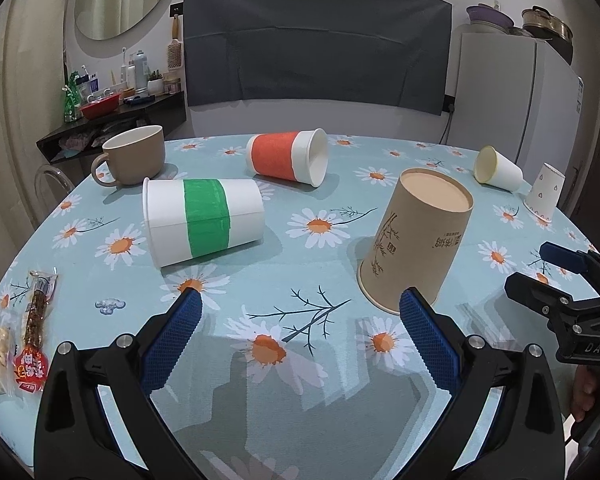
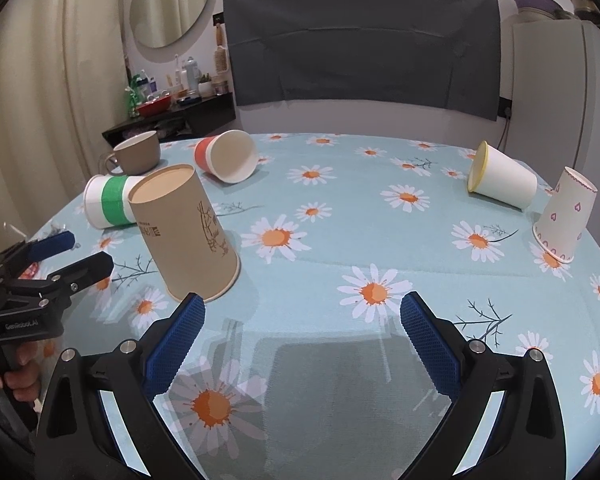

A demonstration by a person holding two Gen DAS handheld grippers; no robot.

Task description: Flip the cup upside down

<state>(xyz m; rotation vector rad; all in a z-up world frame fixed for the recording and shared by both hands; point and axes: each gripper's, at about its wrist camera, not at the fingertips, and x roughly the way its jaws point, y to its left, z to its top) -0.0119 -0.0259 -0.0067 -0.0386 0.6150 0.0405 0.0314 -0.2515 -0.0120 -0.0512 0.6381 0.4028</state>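
Note:
A brown paper cup [image 1: 416, 236] stands upside down on the daisy tablecloth, just beyond my left gripper's right finger; it also shows in the right wrist view [image 2: 184, 232]. My left gripper [image 1: 300, 300] is open and empty, apart from the cup. My right gripper [image 2: 302, 304] is open and empty, to the right of the cup. A green-banded cup [image 1: 204, 220], an orange-banded cup [image 1: 288, 156] and a yellow-rimmed white cup [image 2: 502, 180] lie on their sides. A small white cup with hearts [image 2: 566, 214] stands upside down at the right.
A brown mug [image 1: 134, 154] stands upright at the far left of the round table [image 1: 284, 280]. Snack packets [image 1: 32, 344] lie at the left edge. A shelf with bottles [image 1: 112, 100] and a fridge [image 1: 520, 96] stand behind the table.

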